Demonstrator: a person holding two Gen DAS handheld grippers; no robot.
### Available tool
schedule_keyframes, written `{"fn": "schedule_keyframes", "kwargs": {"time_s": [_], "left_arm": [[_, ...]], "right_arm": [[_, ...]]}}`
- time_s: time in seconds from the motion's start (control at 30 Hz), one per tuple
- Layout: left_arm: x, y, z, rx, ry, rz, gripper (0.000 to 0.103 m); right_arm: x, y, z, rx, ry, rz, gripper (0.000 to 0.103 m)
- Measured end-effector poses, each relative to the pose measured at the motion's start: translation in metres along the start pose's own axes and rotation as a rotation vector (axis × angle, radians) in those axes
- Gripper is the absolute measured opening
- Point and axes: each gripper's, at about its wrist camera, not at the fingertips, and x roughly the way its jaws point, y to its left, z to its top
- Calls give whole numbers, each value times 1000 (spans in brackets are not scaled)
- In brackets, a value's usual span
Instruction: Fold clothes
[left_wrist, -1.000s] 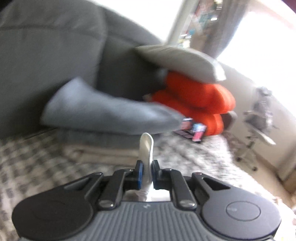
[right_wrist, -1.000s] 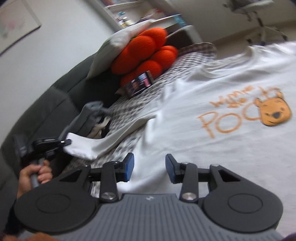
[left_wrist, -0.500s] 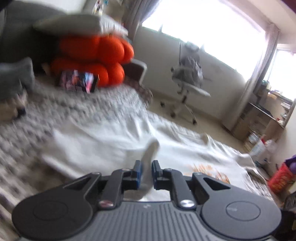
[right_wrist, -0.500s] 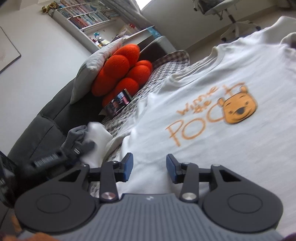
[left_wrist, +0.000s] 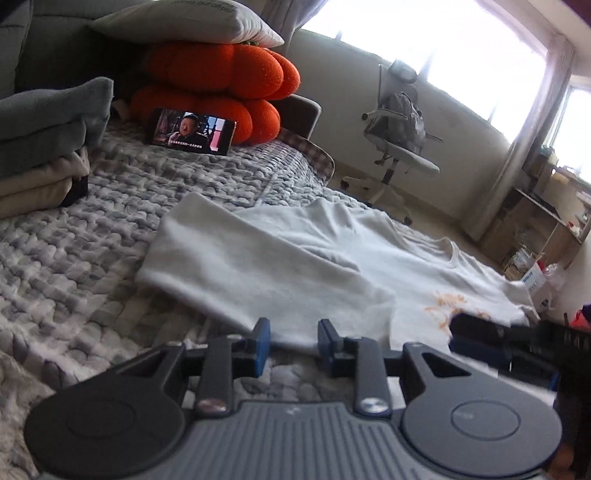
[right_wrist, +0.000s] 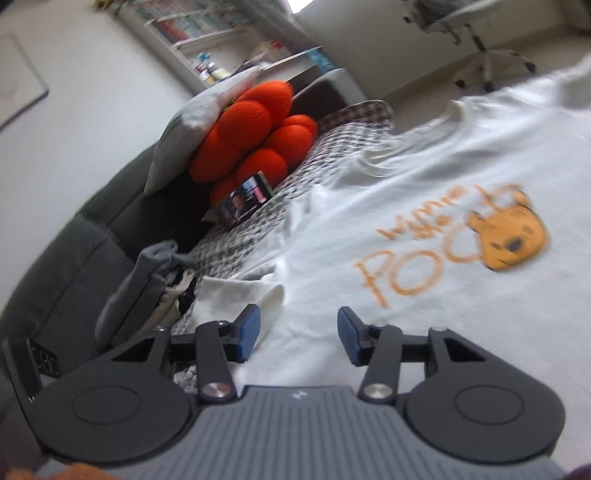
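T-shirt (left_wrist: 280, 266): white, spread flat on grey knit blanket (left_wrist: 74, 258), sleeve folded inward over body
Left gripper (left_wrist: 293, 345): jaws just been opening, parted, nothing between them, at sleeve edge
Right gripper (right_wrist: 299, 334): jaws opening too, spread, empty, over the shirt
Background: orange cushion (left_wrist: 221, 74), phone (left_wrist: 190, 130) propped against it

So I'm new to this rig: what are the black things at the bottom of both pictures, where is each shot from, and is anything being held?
Each picture comes from a camera on a hand-held gripper, looking forward along its two fingers. The black parts are the left gripper and the right gripper. Both sets of jaws stand open with nothing between them; both have just been opening, the left letting go of the sleeve, which now lies folded over the shirt. A white Winnie the Pooh T-shirt lies spread on a grey knitted blanket. Behind are folded clothes, orange cushions and a phone playing a video.
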Motion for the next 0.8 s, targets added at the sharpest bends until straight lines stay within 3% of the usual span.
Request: {"fn": "schedule_keyframes", "kwargs": {"time_s": [0.13,0.27,0.47,0.6,0.67,0.7,0.73,0.8], "left_arm": [[1,-6,-3,43,-16,13,32],[2,-9,-4,63,-22,12,33],[2,-10,-6,62,-26,6,40],[2,-12,-7,67,-27,5,41],[3,-13,-7,76,-26,9,42],[3,-14,-8,80,-25,10,42],[4,-14,-8,83,-24,11,42],[5,-13,-8,83,-21,10,43]], "right_arm": [[23,18,4,-67,49,2,51],[41,23,3,-31,100,51,51],[53,23,7,-4,91,17,51],[59,31,6,-61,87,15,52],[60,30,3,-57,84,36,48],[61,29,3,-52,83,51,36],[60,28,3,-49,76,50,31],[57,26,4,-45,56,32,31]]}}
